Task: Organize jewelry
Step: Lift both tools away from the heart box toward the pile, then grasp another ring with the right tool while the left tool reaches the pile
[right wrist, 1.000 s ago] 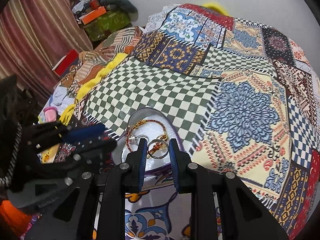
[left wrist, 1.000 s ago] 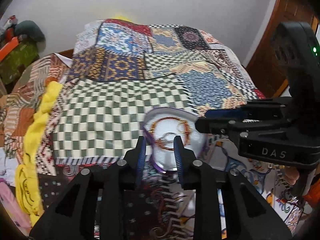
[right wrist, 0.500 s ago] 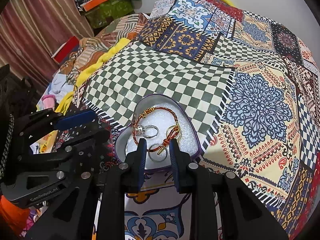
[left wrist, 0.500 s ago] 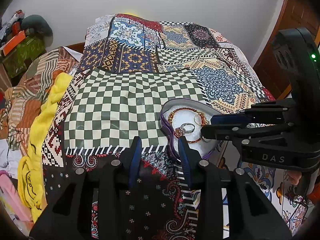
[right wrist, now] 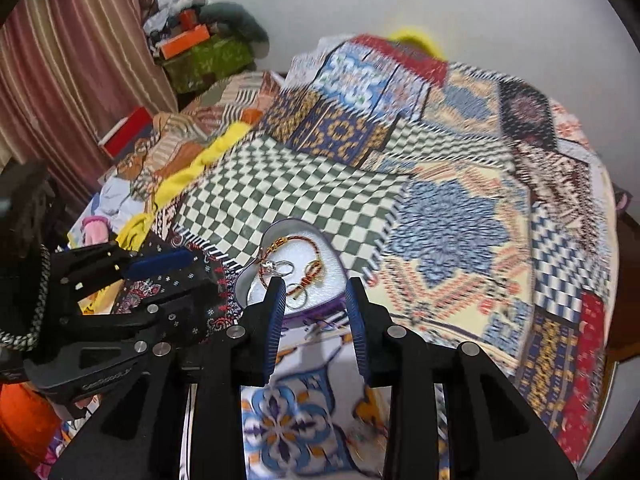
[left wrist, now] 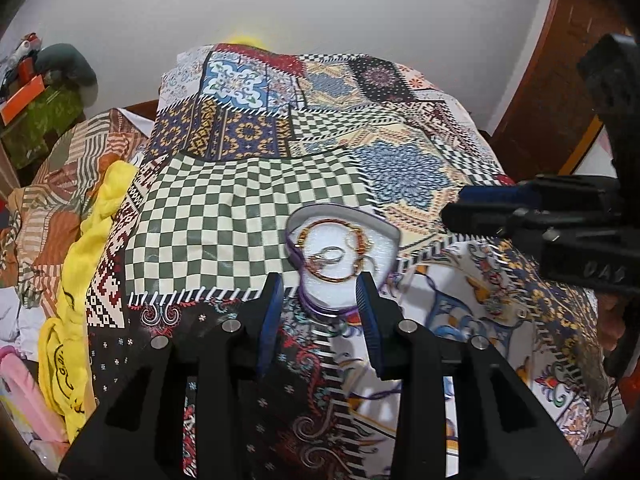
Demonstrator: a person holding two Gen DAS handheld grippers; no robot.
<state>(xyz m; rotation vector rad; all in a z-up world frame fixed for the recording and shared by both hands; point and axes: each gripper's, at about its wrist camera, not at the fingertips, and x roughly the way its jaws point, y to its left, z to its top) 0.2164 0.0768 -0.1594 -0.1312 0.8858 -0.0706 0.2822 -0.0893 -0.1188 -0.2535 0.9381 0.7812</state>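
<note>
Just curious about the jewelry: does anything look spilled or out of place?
Nothing stands out. The bangle and rings lie inside the heart-shaped box on the bedspread; none visibly lies outside.

tools: 2 (left wrist: 320, 288) (right wrist: 316, 292) | heart-shaped box (right wrist: 320, 300): 1 | bracelet (right wrist: 296, 246): 1 | rings (right wrist: 286, 267): at least 2

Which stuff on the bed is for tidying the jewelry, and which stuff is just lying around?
For the job:
- heart-shaped box
- beaded bracelet inside it
- silver ring inside it
- left gripper, empty
- right gripper, jaws opening, empty

Just lying about:
- patchwork bedspread
- yellow cloth
- orange box
- red box
</note>
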